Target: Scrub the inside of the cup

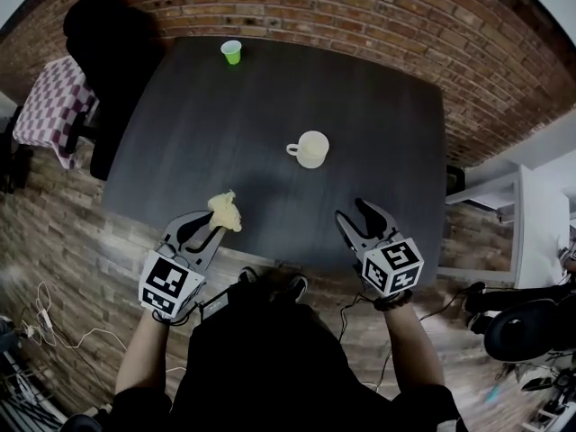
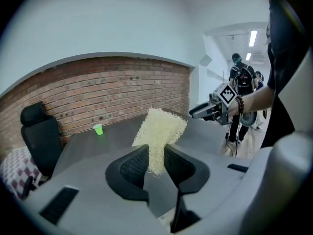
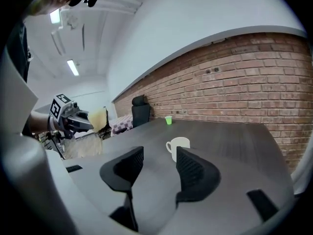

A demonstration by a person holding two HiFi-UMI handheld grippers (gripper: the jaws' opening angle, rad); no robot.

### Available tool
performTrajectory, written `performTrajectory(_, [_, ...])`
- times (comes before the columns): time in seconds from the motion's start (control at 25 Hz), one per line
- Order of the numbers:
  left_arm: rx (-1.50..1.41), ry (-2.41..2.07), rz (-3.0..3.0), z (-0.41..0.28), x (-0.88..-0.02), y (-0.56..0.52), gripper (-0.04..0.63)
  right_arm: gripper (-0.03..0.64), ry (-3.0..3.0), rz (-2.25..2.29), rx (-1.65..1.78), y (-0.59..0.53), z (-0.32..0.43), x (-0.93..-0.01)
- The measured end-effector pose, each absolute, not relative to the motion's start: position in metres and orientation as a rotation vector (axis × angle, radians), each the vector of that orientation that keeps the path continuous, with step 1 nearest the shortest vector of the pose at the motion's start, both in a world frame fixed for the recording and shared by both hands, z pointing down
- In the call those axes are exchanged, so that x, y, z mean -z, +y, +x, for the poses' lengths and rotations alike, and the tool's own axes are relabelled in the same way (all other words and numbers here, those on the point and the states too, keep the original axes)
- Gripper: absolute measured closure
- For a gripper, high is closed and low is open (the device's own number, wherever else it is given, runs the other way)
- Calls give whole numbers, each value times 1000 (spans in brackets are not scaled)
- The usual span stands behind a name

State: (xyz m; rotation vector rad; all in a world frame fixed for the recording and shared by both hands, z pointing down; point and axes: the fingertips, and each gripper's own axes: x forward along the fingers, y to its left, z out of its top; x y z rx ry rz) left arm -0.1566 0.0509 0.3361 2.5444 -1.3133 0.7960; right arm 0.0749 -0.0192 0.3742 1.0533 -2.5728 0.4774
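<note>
While the white cup (image 1: 311,148) stands untouched on the counter (image 1: 270,88), a yellow mesh scrubber (image 1: 225,211) is pinched in the left tool (image 1: 209,226). The right tool (image 1: 351,211) is held half open, empty, apparently to be closed on the cup next.

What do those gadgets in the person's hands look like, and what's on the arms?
The left gripper and right gripper each have a light grey body, two black ribbed jaws and a white cube with black square markers. The person wears a dark short-sleeved top and a beaded band on the right wrist.
</note>
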Motion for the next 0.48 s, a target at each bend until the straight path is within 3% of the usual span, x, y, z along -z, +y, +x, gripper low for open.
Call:
performTrajectory(0.24, [-935,-1222,2621,-160,-356,5,494,413,-2529,1039,-466,-75,56,-386])
performTrajectory(0.48, [-886,-1074,2656,-171,-384,-46,495,362,-2399,1045,-466,-124,25,-419])
